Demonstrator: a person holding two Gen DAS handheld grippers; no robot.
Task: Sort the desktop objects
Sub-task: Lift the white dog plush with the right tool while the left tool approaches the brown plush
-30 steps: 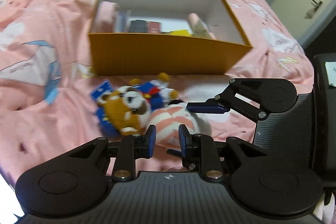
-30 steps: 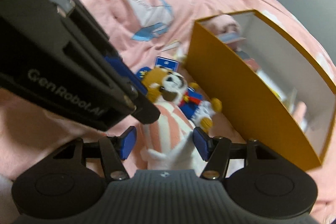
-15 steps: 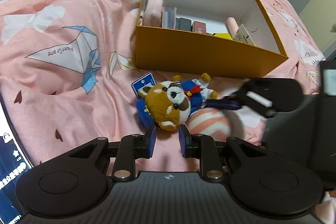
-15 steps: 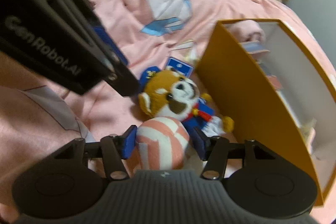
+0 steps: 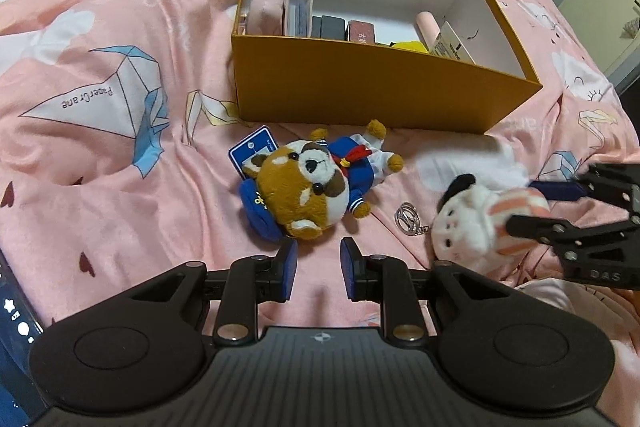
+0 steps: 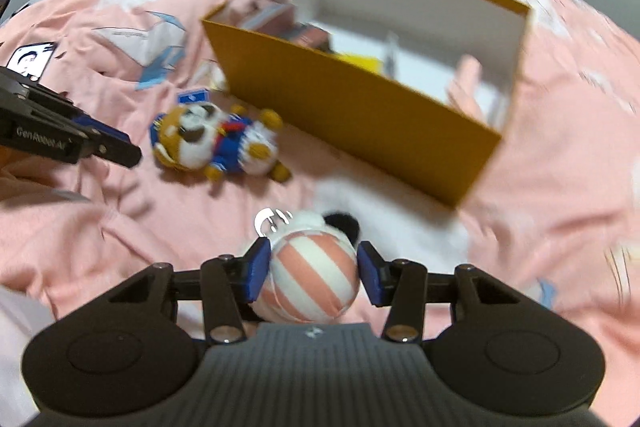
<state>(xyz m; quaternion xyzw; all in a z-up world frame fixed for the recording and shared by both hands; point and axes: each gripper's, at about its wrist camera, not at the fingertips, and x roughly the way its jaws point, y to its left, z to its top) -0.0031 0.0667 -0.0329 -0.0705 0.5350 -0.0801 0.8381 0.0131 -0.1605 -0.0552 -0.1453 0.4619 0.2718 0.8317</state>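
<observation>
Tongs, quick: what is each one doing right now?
Left tongs: partly open, holding nothing.
Right tongs: closing around the striped plush toy.

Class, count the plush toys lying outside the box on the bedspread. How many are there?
2. A brown-and-white plush in a blue sailor suit lies before the yellow box; a white plush in pink stripes sits between the right tool's closing pads. Others may be hidden.

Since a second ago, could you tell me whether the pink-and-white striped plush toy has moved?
Yes. The striped plush toy has shifted right, away from the brown sailor plush it lay against.
</observation>
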